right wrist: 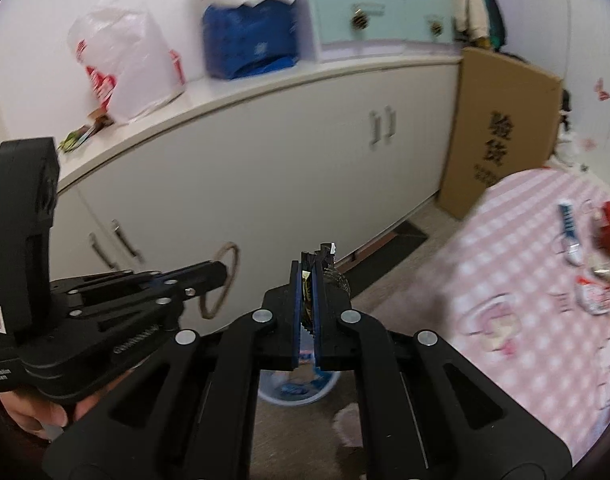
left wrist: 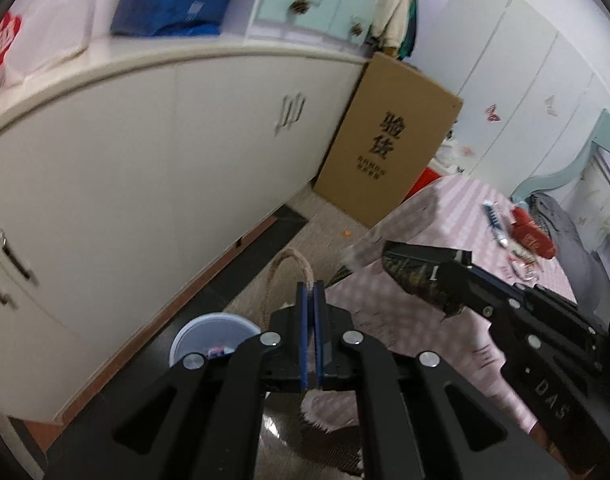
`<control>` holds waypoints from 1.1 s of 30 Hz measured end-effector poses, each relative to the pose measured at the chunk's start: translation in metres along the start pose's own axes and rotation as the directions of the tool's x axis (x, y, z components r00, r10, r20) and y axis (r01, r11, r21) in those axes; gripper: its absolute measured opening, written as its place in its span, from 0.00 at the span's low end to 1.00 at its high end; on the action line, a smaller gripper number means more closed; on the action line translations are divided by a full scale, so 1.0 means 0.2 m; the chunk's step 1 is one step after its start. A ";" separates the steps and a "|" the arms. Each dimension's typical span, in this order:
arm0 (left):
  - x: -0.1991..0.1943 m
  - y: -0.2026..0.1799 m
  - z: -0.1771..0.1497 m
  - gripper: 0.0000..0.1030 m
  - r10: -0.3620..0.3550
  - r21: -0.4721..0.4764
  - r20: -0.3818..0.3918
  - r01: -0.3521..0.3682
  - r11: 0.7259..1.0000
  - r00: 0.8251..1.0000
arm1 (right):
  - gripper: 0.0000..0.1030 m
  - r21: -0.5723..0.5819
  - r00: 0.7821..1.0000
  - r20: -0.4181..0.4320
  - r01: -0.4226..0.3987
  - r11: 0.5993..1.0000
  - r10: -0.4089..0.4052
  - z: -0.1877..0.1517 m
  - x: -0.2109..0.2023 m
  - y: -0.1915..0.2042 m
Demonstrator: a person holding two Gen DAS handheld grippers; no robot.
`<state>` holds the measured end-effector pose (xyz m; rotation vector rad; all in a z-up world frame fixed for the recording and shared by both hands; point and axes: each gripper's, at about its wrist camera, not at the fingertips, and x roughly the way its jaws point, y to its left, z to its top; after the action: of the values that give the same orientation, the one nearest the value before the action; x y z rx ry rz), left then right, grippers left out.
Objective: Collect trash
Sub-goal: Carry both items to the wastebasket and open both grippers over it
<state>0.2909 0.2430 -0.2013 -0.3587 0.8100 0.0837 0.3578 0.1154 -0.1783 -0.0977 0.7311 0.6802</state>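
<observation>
Left gripper (left wrist: 312,300): 2 blue pads pressed together on a rope loop (left wrist: 289,270) that arches above the fingertips. Right gripper (left wrist: 457,280) enters from the right, clamped on a dark crumpled wrapper (left wrist: 419,276). White bin (left wrist: 211,338) on the floor below left, with scraps inside. Pink checked bedspread (left wrist: 445,208) at right carries a red packet (left wrist: 531,234) and small litter. Cardboard box (left wrist: 389,140) leans beside white cabinets (left wrist: 145,152).

Your bin (right wrist: 301,388) sits on the floor between cabinet (right wrist: 265,168) and bed (right wrist: 545,300); cardboard box (right wrist: 501,132) leans behind.
</observation>
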 end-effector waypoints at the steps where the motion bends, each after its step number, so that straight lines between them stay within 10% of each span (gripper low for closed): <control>1: 0.02 0.04 -0.01 0.03 0.007 -0.013 -0.015 -0.007 1.000 1.000 | 0.04 -0.003 1.000 -0.013 -0.012 1.000 0.011 -0.01 0.04 0.03; 5: 0.10 0.16 -0.02 0.10 -0.006 -0.069 -0.072 0.001 0.998 0.997 | 0.04 -0.006 0.998 -0.049 -0.028 1.000 0.027 -0.05 0.14 0.10; 8: 0.17 0.23 -0.04 0.45 0.022 -0.106 -0.101 -0.033 0.994 0.995 | 0.04 0.011 0.997 -0.074 -0.037 0.999 0.038 -0.07 0.20 0.11; 11: 0.20 0.29 -0.06 0.56 0.048 -0.144 -0.108 -0.063 0.988 0.993 | 0.04 0.027 0.994 -0.100 -0.036 0.999 0.039 -0.11 0.25 0.10; 33: 0.30 0.36 -0.09 0.68 0.055 -0.194 -0.184 -0.091 0.977 0.981 | 0.04 0.076 0.986 -0.158 -0.042 0.996 0.053 -0.18 0.37 0.05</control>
<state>0.3052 0.3010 -0.2757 -0.5341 0.9955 0.2061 0.3706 0.1512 -0.2518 -0.0694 0.9144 0.6960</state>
